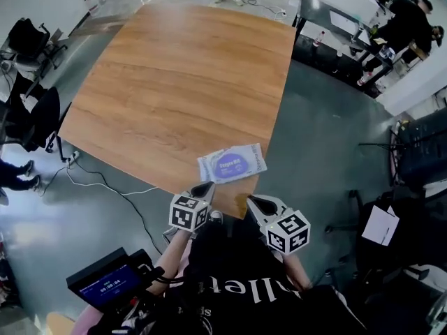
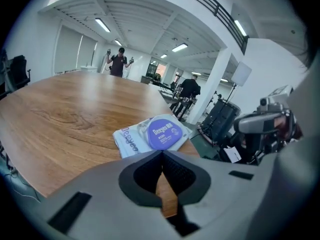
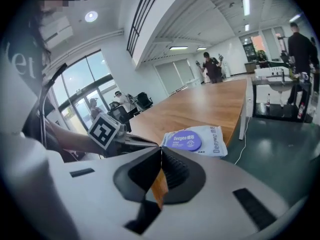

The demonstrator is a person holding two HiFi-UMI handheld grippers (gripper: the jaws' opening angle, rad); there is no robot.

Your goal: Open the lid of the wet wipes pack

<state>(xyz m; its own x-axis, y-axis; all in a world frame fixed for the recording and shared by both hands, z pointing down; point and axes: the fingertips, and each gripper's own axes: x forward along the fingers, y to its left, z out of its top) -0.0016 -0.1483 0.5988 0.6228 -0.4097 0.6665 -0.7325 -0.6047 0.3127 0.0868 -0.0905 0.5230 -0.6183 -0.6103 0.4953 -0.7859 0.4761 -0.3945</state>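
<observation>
Head view, one entry: wet wipes pack (image 1: 255, 160), white soft pouch, lay flat at the near corner of the wooden table (image 1: 174, 82), close to the edge on the person's side, with its round purple lid (image 1: 230, 166) facing up and to all appearance shut down flat. Left gripper (image 1: 207, 185) and right gripper (image 1: 252, 200) hung side by side just short of that table edge, tips aimed at the pack, neither touching it. Left gripper view: left gripper (image 2: 161, 153) had its jaws pressed together at the tips with nothing between them; the pack (image 2: 129, 141) sat just beyond, lid (image 2: 164, 132) toward the far right of the pouch. Right gripper view: right gripper (image 3: 161, 149) likewise closed and empty, the pack (image 3: 216, 140) ahead and slightly right, lid (image 3: 183, 141) turned toward the lens. Step in hand, by judgement: the approach, before any contact; the task itself not begun. Next move would likely call for both pairs of jaws to part, one gripper to pin the pouch body against the table so it cannot slide off the nearby edge, and the other to catch the lid's lifting lip and hinge it upward. Which side of the lid bears that lip could not be made out. Risk noted: a light pouch this near the corner may shift under a one-sided pull
</observation>
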